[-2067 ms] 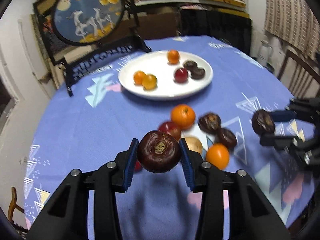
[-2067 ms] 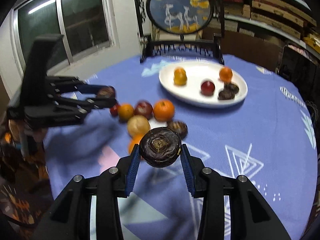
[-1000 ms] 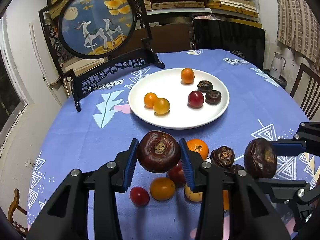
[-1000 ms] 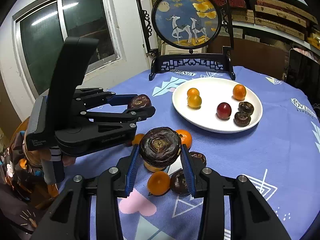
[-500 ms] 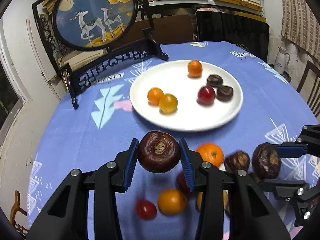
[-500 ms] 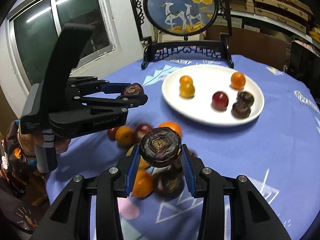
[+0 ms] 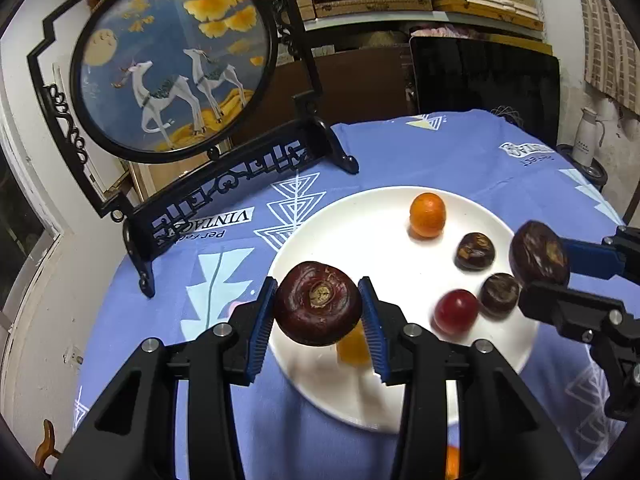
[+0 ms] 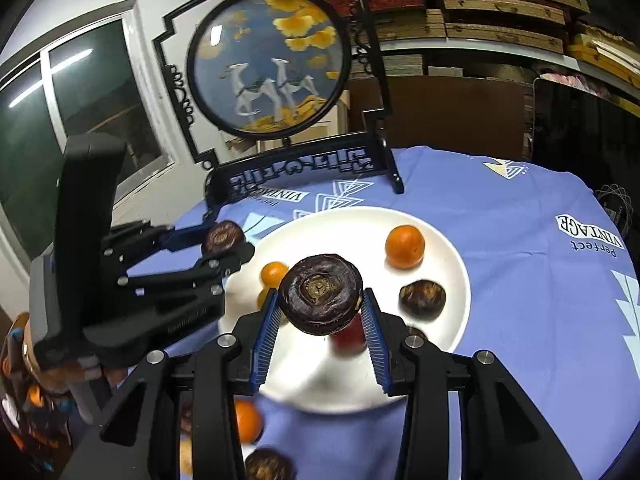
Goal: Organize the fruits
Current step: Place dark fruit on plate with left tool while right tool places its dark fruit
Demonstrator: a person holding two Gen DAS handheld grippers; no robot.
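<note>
Now I hold one dark fruit in each gripper, both over the white plate (image 7: 304, 236). My left gripper (image 7: 318, 310) is closed on a reddish-brown chestnut (image 7: 318, 308), clamped between its blue pads, hanging above the plate's near-left rim. My right gripper (image 8: 320, 300) grips a second, darker chestnut (image 8: 320, 298) the same way, above the middle of the plate; in the left camera it comes in from the plate's right side, over the rim.

On the plate lie a small orange (image 7: 427, 215) toward the far side, two dark chestnuts (image 7: 475, 251) right of centre, one nearer me than the other, and a red fruit (image 7: 456, 311) just beside the nearer one. A yellow-orange fruit (image 7: 352, 346) sits on the near part of the plate, partly hidden behind my left gripper's pad. The right camera shows another small orange one (image 8: 274, 274) at the plate's left side.

Off the plate, on the blue tablecloth (image 8: 520, 280) nearer me than the plate, I see an orange fruit (image 8: 246, 420) and a dark chestnut (image 8: 266, 464) low in the right view. Beyond the plate stands a round deer picture (image 7: 172, 64) in a black frame.
</note>
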